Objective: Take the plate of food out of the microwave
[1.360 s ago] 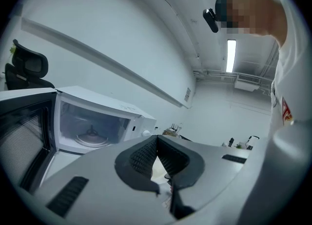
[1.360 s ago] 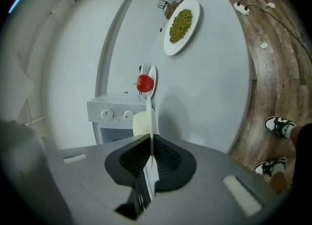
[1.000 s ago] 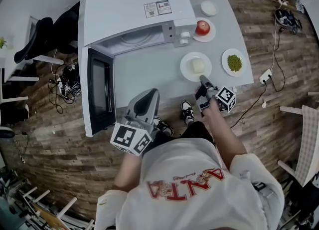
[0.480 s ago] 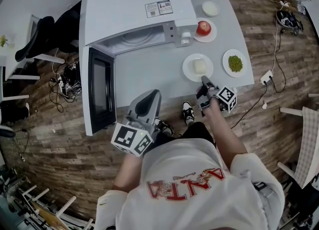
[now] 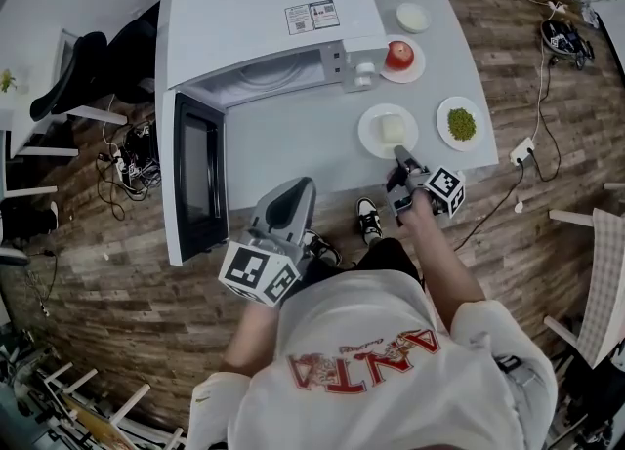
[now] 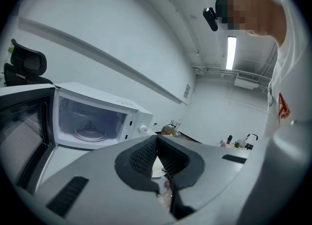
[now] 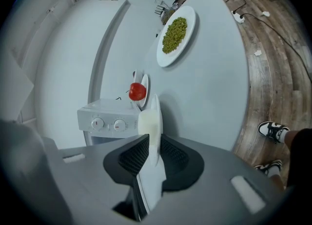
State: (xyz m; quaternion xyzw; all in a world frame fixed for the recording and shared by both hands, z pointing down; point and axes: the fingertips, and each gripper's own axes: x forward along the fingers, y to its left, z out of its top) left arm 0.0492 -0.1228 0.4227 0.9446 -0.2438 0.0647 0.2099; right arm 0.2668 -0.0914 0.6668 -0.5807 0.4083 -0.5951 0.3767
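Plate point(image 7: 152, 180) rim between opening right tool point(image 7: 155, 140)

white red-lettered t-shirt point(image 5: 391, 404), grey left hand-held gripper point(image 5: 301, 183), right hand-held gripper point(image 5: 398, 153)

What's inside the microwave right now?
Only the glass turntable shows inside the microwave, with nothing on it. From above, the microwave's top covers the cavity, and its back corners are too hazy to tell. The plate of food sits outside on the table.

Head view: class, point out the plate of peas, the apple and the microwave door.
plate of peas point(image 5: 441, 124), head view, bare left rim.
apple point(image 5: 397, 53), head view, its middle.
microwave door point(image 5: 198, 180), head view, dark window.
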